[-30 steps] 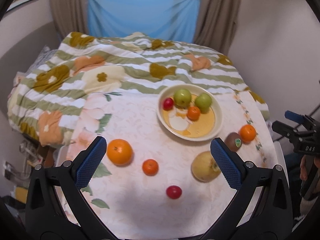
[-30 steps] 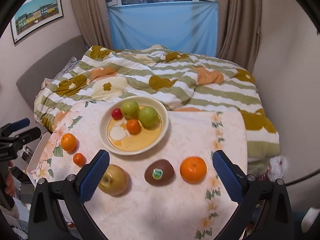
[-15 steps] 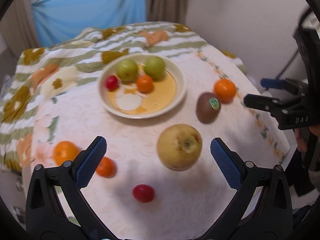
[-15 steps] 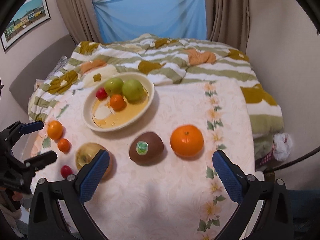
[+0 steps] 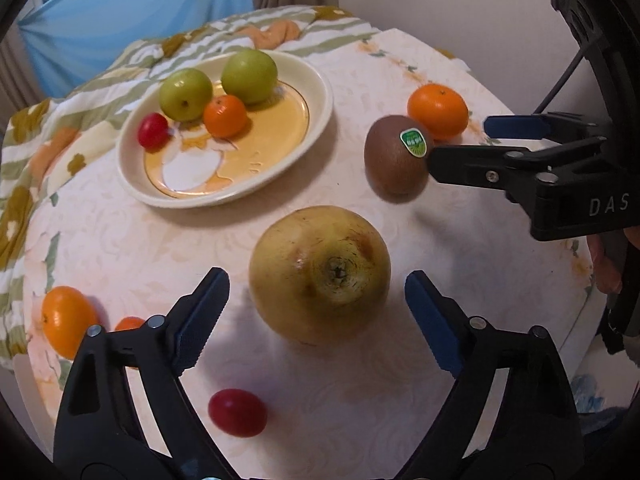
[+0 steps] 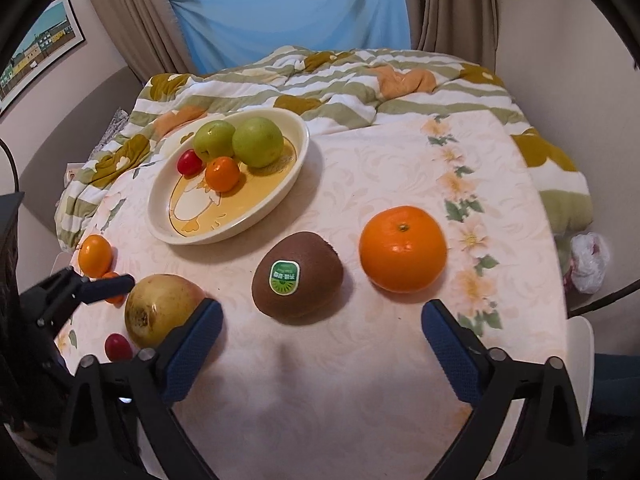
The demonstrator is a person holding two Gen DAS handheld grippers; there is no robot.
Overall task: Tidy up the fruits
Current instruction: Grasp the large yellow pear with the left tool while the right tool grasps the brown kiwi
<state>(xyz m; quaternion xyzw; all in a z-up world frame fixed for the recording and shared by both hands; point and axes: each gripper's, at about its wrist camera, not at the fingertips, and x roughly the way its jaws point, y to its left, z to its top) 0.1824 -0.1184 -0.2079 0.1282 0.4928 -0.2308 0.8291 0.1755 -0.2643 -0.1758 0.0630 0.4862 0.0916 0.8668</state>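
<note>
Looking steeply down past each pair of fingers (image 5: 200, 312), close over the table (image 6: 380, 168); sharing the plate (image 5: 312, 120), pear (image 5: 320, 272) and kiwi (image 6: 298, 276) ahead.

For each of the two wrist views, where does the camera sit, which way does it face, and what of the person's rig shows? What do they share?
Left wrist: sits on the left gripper, looking steeply down at the yellow pear; its closing jaws flank the pear without touching; the right gripper enters from the right.
Right wrist: sits on the right gripper, looking down at the kiwi and large orange; its jaws are closing, nothing between them.
Shared: plate, pear, kiwi, large orange, small red fruit.
</note>
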